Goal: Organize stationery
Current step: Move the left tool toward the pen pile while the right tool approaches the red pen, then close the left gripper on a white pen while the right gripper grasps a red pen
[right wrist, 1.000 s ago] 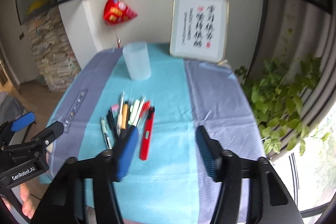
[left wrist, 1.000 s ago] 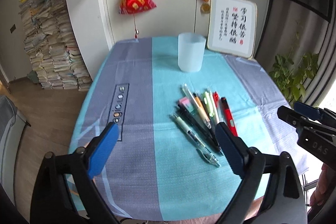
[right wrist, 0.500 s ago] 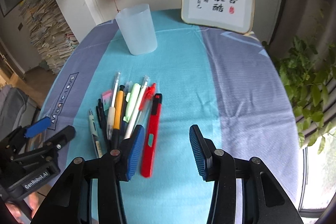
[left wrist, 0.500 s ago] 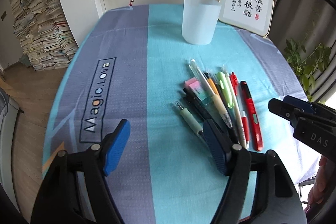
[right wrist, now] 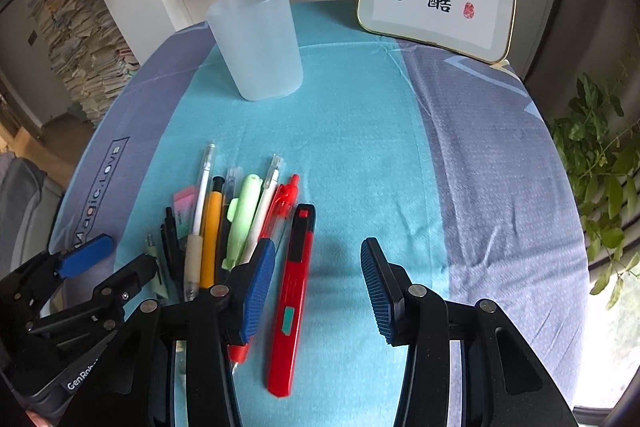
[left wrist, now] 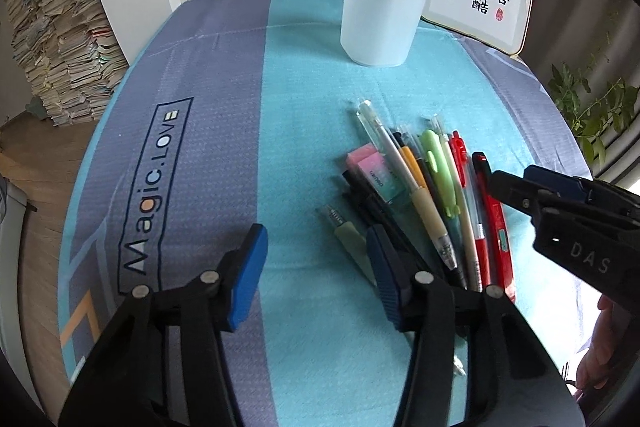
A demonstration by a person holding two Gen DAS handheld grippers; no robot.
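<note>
Left claw (left wrist: 316, 267) closing on nothing, just left of the pens (left wrist: 424, 195). Right claw (right wrist: 318, 283) spread, empty, straddling the red cutter (right wrist: 294, 287). Cup (right wrist: 256, 43) stands behind. Drop lower, centre on the cutter, then pinch.

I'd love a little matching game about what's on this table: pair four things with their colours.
Things:
1. cup
2. utility knife
3. eraser
4. highlighter

Colours:
A. red
B. pale green
C. frosted white
D. pink and mint

Pairs: 1-C, 2-A, 3-D, 4-B
</note>
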